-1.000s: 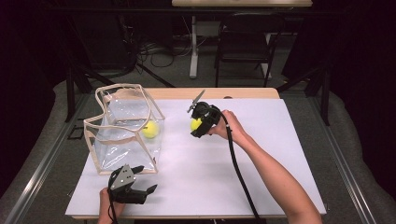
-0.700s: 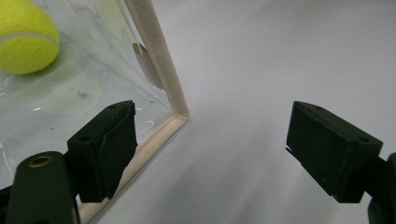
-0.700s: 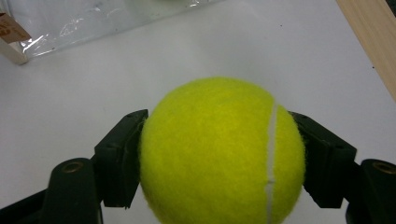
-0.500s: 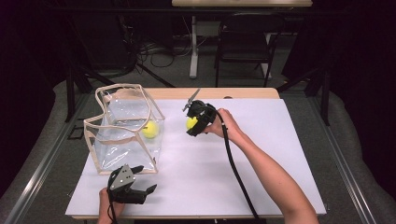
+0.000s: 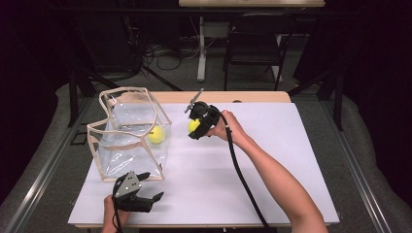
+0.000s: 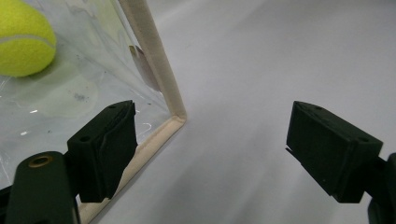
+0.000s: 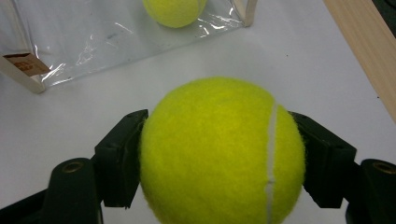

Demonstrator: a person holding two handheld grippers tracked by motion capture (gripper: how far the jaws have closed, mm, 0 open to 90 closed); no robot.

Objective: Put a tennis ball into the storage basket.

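My right gripper [image 5: 195, 128] hangs over the white table, just right of a clear plastic bag [image 5: 121, 156] with beige trim, and is shut on a yellow tennis ball [image 5: 193, 125]. In the right gripper view that ball [image 7: 219, 154] is squeezed between both pads of the gripper [image 7: 219, 161]. A second tennis ball [image 5: 156, 135] lies inside the bag [image 7: 93, 37], seen again as the ball [image 7: 175, 10] behind the clear wall. My left gripper [image 5: 151, 187] rests open at the front left, by the bag's near corner [image 6: 175, 119]. Nothing sits between its jaws [image 6: 210, 154]; the bagged ball [image 6: 23, 39] shows beyond.
The white table surface [image 5: 282, 160] ends in a wooden strip [image 5: 252, 97] at the far edge. The right gripper's black cable [image 5: 240, 170] trails along the forearm. A dark chair [image 5: 252, 48] and stand legs are behind the table. A small brown tag [image 7: 25, 64] sits on the bag.
My right gripper has drifted a little to the left, toward the bag, with the ball still in it. The left gripper has stayed where it was.
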